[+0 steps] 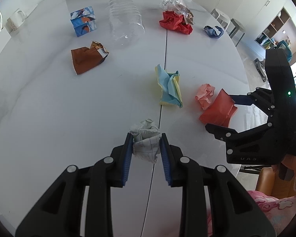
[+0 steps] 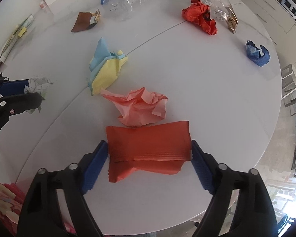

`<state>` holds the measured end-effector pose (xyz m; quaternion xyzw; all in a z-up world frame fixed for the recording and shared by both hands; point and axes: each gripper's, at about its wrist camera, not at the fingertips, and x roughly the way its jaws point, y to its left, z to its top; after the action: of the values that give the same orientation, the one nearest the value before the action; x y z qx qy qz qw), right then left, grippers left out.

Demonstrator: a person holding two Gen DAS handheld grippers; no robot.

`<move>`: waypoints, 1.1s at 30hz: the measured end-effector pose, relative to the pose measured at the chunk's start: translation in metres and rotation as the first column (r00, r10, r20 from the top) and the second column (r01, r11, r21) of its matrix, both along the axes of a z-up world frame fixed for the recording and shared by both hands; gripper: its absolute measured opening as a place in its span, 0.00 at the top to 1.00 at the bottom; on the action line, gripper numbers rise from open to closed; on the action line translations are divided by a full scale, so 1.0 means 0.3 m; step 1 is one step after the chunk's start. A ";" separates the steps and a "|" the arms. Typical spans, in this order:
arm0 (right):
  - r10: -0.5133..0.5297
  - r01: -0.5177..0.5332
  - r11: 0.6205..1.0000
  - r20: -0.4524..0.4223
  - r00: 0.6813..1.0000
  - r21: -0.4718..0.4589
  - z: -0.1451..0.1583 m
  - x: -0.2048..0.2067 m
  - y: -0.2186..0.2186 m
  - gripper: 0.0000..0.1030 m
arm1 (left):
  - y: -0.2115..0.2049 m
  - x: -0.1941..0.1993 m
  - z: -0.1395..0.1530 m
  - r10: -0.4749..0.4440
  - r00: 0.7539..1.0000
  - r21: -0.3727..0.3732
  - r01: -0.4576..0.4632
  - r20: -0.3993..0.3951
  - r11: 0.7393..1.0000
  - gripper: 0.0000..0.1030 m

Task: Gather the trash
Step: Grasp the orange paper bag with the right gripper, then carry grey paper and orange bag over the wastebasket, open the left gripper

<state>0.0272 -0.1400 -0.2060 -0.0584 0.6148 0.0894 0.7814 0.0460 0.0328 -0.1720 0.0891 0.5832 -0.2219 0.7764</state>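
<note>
White bench (image 1: 49, 108) — left tool (image 1: 146, 146) clamped on paper ball (image 1: 146, 140); right tool (image 2: 150, 158) part-open, straddling red wrapper (image 2: 148, 148).

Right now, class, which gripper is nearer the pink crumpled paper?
Right. The right gripper straddles the red wrapper touching the pink crumpled paper; the left gripper is farther off, clamping a white paper ball.

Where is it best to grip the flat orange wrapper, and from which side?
Take the orange wrapper across its two short ends, coming from above. It lies flat on the table, so only its edges offer purchase. The right tool already straddles those ends.
</note>
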 end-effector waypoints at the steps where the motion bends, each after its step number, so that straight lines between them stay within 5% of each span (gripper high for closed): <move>1: -0.006 0.006 1.000 -0.004 1.000 0.015 0.003 -0.001 -0.009 0.25 | -0.002 -0.002 0.003 0.002 1.000 -0.001 -0.002 0.001 1.000 0.73; 11: -0.104 0.099 0.986 0.030 0.994 0.137 0.092 -0.061 -0.171 0.31 | -0.121 -0.046 0.052 -0.062 0.998 0.015 0.062 0.025 0.998 0.73; 17: -0.242 0.233 0.962 0.047 0.969 0.141 0.159 -0.186 -0.401 0.31 | -0.338 -0.117 0.095 -0.215 0.976 -0.003 0.216 0.035 0.976 0.73; 25: -0.468 0.461 0.882 0.058 0.882 0.096 0.164 -0.410 -0.766 0.29 | -0.774 -0.240 0.082 -0.487 0.873 -0.040 0.487 -0.002 0.873 0.73; 30: -0.552 0.544 0.832 0.058 0.832 0.106 0.158 -0.531 -0.928 0.29 | -1.024 -0.309 0.038 -0.588 0.808 -0.058 0.585 -0.043 0.809 0.73; 33: -0.563 0.557 0.825 0.060 0.824 0.098 0.144 -0.554 -0.973 0.29 | -1.124 -0.335 0.016 -0.611 0.789 -0.061 0.608 -0.065 0.791 0.73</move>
<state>-0.1391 -0.4319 -0.1627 0.1503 0.5666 -0.1232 0.8007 -0.0543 -0.3044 -0.1672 0.2491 0.5500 -0.4744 0.6406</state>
